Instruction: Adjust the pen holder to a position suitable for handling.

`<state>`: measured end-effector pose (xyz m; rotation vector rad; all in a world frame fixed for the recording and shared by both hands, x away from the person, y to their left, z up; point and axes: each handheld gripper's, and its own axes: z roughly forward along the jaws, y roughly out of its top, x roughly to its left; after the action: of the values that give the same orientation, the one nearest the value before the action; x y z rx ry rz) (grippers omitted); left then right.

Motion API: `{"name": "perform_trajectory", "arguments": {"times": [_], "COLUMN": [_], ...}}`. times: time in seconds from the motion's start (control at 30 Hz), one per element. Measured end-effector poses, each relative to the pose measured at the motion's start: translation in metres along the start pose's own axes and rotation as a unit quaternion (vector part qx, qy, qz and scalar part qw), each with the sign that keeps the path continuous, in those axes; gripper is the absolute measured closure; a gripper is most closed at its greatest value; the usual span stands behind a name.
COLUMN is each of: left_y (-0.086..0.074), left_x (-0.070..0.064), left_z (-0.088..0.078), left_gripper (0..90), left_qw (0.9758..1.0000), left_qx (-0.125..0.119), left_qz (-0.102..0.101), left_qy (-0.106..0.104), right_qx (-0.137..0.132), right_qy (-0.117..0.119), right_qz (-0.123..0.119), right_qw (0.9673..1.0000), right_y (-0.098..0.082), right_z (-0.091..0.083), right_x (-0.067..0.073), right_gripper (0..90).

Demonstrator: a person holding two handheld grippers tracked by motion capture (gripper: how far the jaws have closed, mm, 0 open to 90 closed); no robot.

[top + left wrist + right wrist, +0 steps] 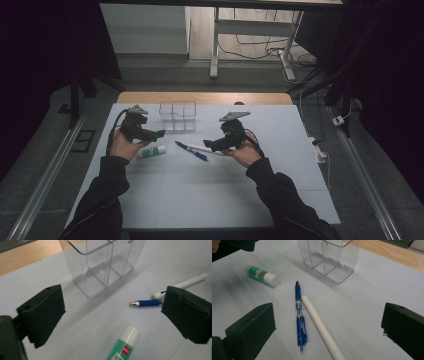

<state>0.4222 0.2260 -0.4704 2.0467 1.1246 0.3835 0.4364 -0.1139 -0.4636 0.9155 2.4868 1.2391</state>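
A table [165,195] under a white sheet carries a clear divided organizer [178,116] near its far edge. Nearer the person from the organizer lie a glue stick [151,151] to the left, then a blue pen [191,151] touching a white pen [201,148].

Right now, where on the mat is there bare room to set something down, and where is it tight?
The near half of the white mat, between the two sleeves, is bare, and so is its right side beyond the right claw. It is crowded mid-mat: glue stick, blue pen and white pen lie close before the clear organizer.

Bare table [210,190] before clear organizer [178,116]
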Motion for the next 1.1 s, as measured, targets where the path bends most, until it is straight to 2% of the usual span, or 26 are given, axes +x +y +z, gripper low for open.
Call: {"name": "perform_trajectory", "arguments": {"times": [0.2, 0.37, 0.63, 0.67, 0.87, 0.93, 1.1], "left_y": [0.014, 0.030, 0.048, 0.053, 0.068, 0.072, 0.077], "left_x": [0.011, 0.024, 0.032, 0.033, 0.037, 0.038, 0.040], "left_z": [0.001, 0.001, 0.009, 0.012, 0.020, 0.022, 0.028], "left_gripper": [15.8, 25.1, 40.6, 42.5, 51.8, 55.3, 62.9], "left_qw": [0.9998, 0.9995, 0.9993, 0.9990, 0.9986, 0.9985, 0.9980], "left_qx": [-0.003, -0.009, 0.004, 0.011, 0.017, 0.020, 0.030], "left_qz": [0.001, -0.014, -0.011, -0.007, -0.015, -0.016, -0.017], "left_qy": [0.017, 0.026, 0.036, 0.043, 0.047, 0.048, 0.053], "right_qx": [-0.001, -0.002, 0.002, 0.005, 0.004, 0.007, 0.011], "right_qy": [-0.006, -0.013, -0.014, -0.014, -0.008, -0.012, 0.003], "right_qz": [0.000, -0.005, -0.014, -0.018, -0.016, -0.017, -0.011], "right_qw": [1.0000, 0.9999, 0.9998, 0.9997, 0.9998, 0.9998, 0.9999], "right_y": [0.007, 0.013, 0.021, 0.023, 0.033, 0.036, 0.045], "right_z": [0.009, 0.017, 0.028, 0.030, 0.036, 0.038, 0.043], "right_x": [-0.004, -0.005, -0.006, -0.006, -0.009, -0.010, -0.013], "right_gripper": [0.0, 0.9, 7.5, 10.4, 22.5, 31.4, 54.0]}}
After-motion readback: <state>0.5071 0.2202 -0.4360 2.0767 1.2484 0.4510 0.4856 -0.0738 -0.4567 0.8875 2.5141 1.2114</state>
